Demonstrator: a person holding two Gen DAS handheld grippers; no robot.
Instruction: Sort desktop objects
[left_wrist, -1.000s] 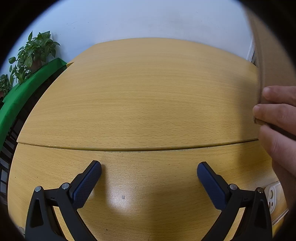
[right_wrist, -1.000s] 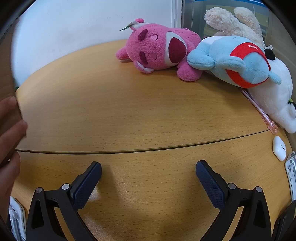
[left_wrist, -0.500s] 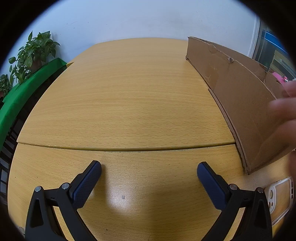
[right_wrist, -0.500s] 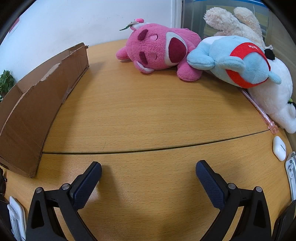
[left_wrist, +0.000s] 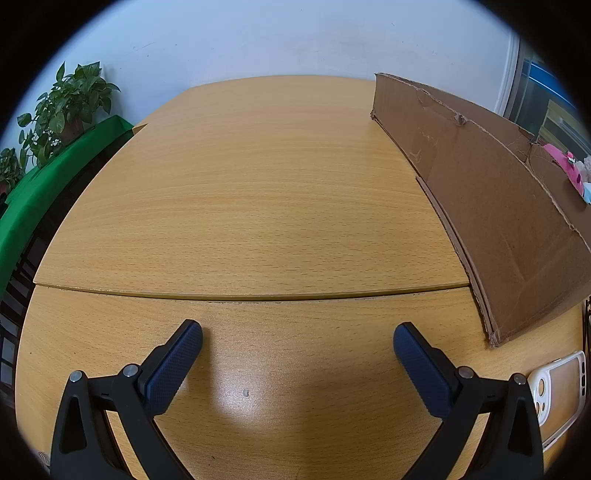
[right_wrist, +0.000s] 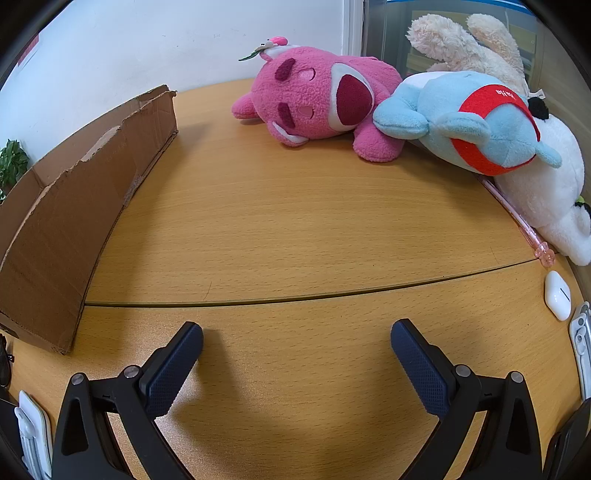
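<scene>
**A:** so where are we in the sort? Looks like nothing's started. Left gripper (left_wrist: 297, 338) and right gripper (right_wrist: 296, 336) both sit low in frame with jaws spread wide, nothing between them, just bare desk (left_wrist: 258, 184).

**B:** yeah, setup stage I'd say. The cardboard box (right_wrist: 74, 206) stands at the left of the right wrist view, open side up. Stuff to sort: pink plush (right_wrist: 317, 99), blue plush (right_wrist: 476, 122) and white plush (right_wrist: 535, 184) piled upper right, pink pen (right_wrist: 517, 221) and white earbud case (right_wrist: 557, 295) at the right edge, phone case (left_wrist: 554, 395) lower right in the left view.

**A:** next move?

**B:** probably right claw reaching up to the pink plush, closing on a soft limb.

**A:** change from a second ago?

**B:** the hand holding the cardboard is gone; box now rests on the desk.
</scene>
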